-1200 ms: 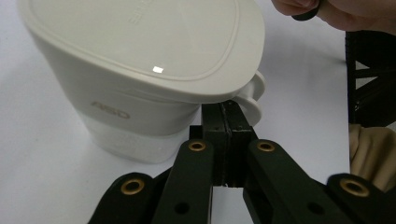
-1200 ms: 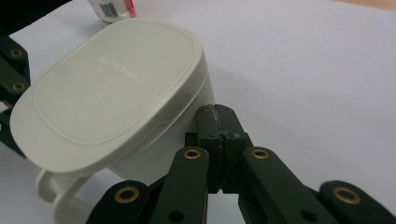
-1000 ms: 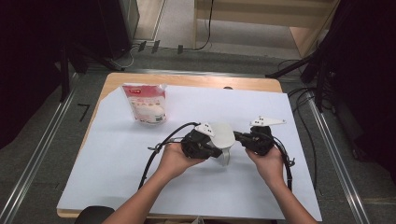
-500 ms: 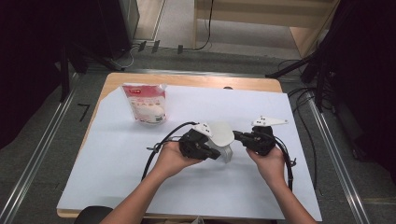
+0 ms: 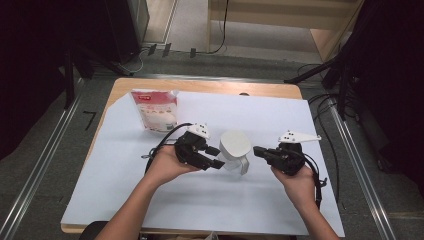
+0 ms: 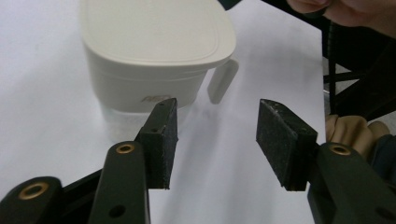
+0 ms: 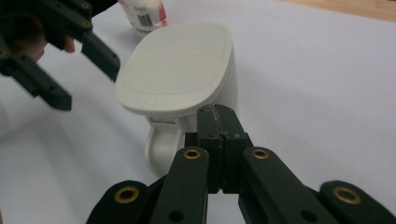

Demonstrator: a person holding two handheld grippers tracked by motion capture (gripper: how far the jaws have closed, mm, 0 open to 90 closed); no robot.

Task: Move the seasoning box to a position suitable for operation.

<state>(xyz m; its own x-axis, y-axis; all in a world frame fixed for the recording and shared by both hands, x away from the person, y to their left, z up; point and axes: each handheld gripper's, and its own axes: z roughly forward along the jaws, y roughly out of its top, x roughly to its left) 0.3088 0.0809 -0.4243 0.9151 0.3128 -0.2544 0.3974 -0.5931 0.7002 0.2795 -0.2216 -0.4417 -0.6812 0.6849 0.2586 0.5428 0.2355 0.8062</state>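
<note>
I sit at a worktop [image 5: 150, 200] covered with white paper, a gripper in each hand. Between them, near the middle, stands a white lidded jug [image 5: 235, 149] with its lid on and its handle turned toward me. My left gripper [image 5: 214, 157] is just left of the jug; its jaws have just been opening and now stand apart with nothing between them, the pads clear of the jug's wall. In the left gripper view the jug [image 6: 154, 51] sits just beyond and left of the gap, its handle pointing toward the open space between the pads. My right gripper [image 5: 257, 150] is just right of the jug, its jaws clenched together on nothing, tips aimed at the jug's side near the handle but apart from it. In the right gripper view the shut tips [image 7: 218, 122] lie in front of the jug [image 7: 177, 70], whose handle hangs at the near left. A red-and-white pouch [image 5: 156, 110] stands at the far left, well apart from both grippers. I judge the work to be at an early stage: the jug is upright, closed and released; gripping it, and any opening or filling from the pouch, remains.
</note>
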